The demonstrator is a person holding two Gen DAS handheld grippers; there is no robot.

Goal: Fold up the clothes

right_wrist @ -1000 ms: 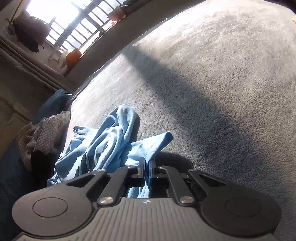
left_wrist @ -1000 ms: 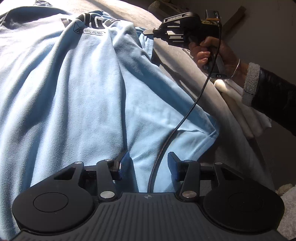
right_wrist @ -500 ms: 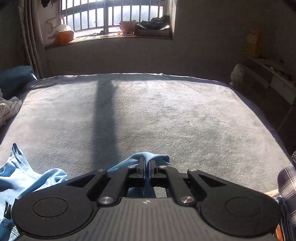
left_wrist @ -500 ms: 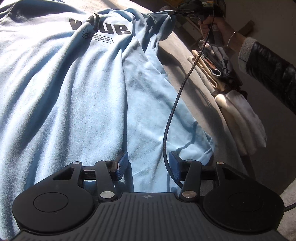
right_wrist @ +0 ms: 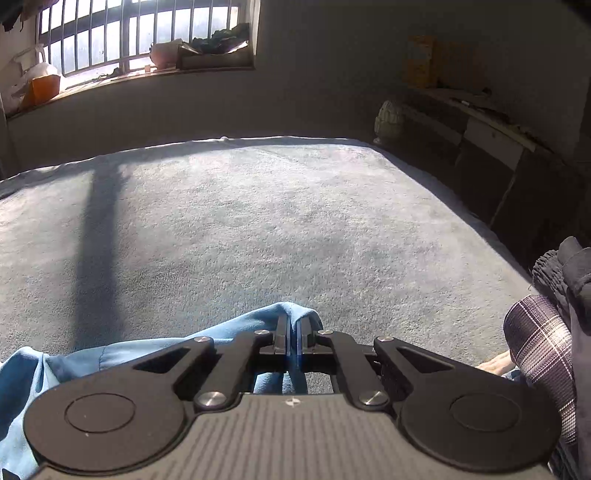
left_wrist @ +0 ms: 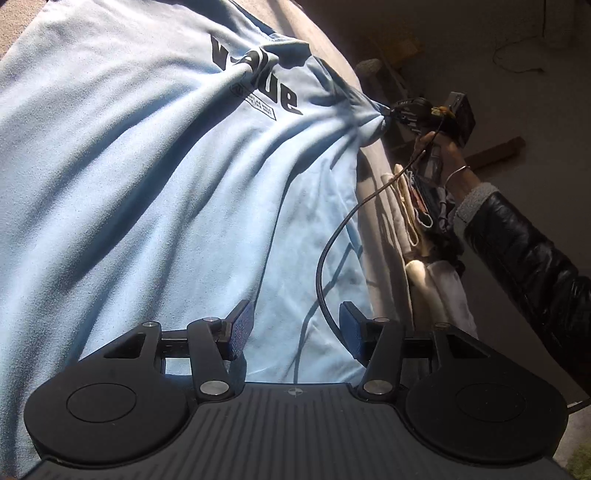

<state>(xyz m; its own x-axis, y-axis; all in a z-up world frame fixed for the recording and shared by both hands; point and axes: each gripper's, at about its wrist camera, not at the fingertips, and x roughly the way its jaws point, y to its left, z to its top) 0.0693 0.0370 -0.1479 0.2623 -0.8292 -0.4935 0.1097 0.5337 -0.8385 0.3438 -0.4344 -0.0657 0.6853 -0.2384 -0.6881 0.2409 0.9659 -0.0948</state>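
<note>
From my seat the light blue T-shirt (left_wrist: 155,192) lay spread open, print side up, across the grey bed cover (right_wrist: 258,221), with long wrinkles fanning out from the point where my right gripper (right_wrist: 294,334) had it pinched; its fingers were pressed together on a tuck of the blue fabric at the bed's right edge. My left gripper (left_wrist: 293,325) hovered over the near part of the shirt with its jaws spread and nothing between them. I judged the shirt to be at the flattening stage: no fold showed in it, so the sleeves and body remained to be turned in (though an opened-out shirt says little about the rest of the pile). To the right of the bed, a stack of folded cloth (left_wrist: 424,229) in pale and mixed colours sat beside my sleeve (left_wrist: 528,240), which suggested other pieces were already done. The cover was a plush grey, sunlit, with a bar of shadow across it. Farther off I saw a barred window (right_wrist: 129,33) with clutter on its sill, and a low shelf (right_wrist: 480,122) along the right wall.
</note>
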